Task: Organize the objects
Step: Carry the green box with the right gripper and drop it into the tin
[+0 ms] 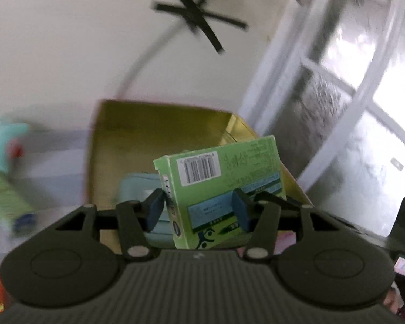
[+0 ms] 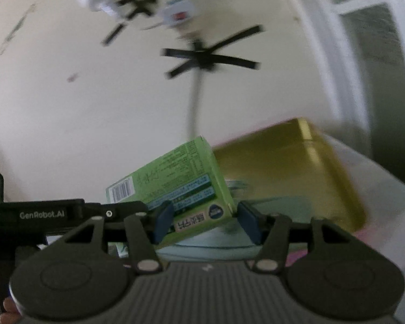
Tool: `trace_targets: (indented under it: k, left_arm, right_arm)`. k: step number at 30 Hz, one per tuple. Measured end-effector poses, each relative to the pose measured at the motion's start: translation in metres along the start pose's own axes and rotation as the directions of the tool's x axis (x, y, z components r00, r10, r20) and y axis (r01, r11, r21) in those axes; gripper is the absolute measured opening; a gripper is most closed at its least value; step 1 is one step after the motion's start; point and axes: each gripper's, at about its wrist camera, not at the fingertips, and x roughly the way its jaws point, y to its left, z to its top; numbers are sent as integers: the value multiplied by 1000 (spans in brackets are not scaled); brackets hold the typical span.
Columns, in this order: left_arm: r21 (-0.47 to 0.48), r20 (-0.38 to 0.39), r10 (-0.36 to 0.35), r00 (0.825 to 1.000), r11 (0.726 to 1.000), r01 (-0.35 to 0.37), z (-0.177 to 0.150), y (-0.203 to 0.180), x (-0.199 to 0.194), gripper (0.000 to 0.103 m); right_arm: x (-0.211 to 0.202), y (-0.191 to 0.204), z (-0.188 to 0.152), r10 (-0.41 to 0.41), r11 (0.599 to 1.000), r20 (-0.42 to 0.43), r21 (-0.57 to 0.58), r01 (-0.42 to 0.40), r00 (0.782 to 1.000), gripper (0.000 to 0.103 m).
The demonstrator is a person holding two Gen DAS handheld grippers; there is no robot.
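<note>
Left wrist: green carton [image 1: 221,186] tilted, barcode end up.

A lived-in room of a home, by the look of it. A pale cream floor [image 1: 54,54] carries crossed strips of black tape [image 1: 199,19]. Right of the tape stands a white-framed glazed door [image 1: 359,86]. Below the tape, a gold-lined open cardboard box [image 1: 159,135] holds household packets.

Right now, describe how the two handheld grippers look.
Both the left gripper and right gripper are black plastic, with ribbed bodies, round side discs, silver pivot pins and dark blue finger pads. White GenRobot.AI lettering marks the left one's side.
</note>
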Motion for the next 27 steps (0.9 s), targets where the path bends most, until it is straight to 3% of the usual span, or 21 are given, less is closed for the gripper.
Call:
trace_targets:
  k: [3, 7, 9, 10, 12, 13, 23, 27]
  left_arm:
    - [32, -65, 0, 998, 999, 3, 1, -15, 32, 59]
    - [10, -144, 7, 990, 1000, -6, 11, -12, 69, 58]
    - [-13, -120, 34, 992, 999, -36, 18, -7, 80, 59]
    - [-13, -97, 63, 993, 998, -65, 22, -5, 84, 63]
    - [-33, -51, 130, 990, 991, -132, 29, 1, 86, 65]
    - [-52, -35, 153, 988, 987, -154, 31, 4, 85, 65]
    - [-36, 33, 182, 983, 983, -181, 8, 6, 30, 65]
    - [-1, 42, 242, 969, 970, -242, -5, 15, 3, 65]
  right_arm:
    - [7, -22, 7, -58, 998, -35, 6, 58, 998, 57]
    - [34, -33, 19, -149, 987, -72, -72, 144, 986, 52]
    - [47, -33, 26, -173, 981, -74, -97, 166, 982, 52]
    - [55, -31, 29, -182, 978, -69, -117, 173, 981, 59]
    - [60, -28, 30, -220, 962, -18, -173, 213, 975, 68]
    - [60, -22, 30, -224, 955, 18, -196, 223, 974, 68]
    - [11, 9, 27, -108, 974, 112, -186, 127, 988, 68]
    - [-4, 24, 18, -68, 976, 109, -198, 89, 992, 68]
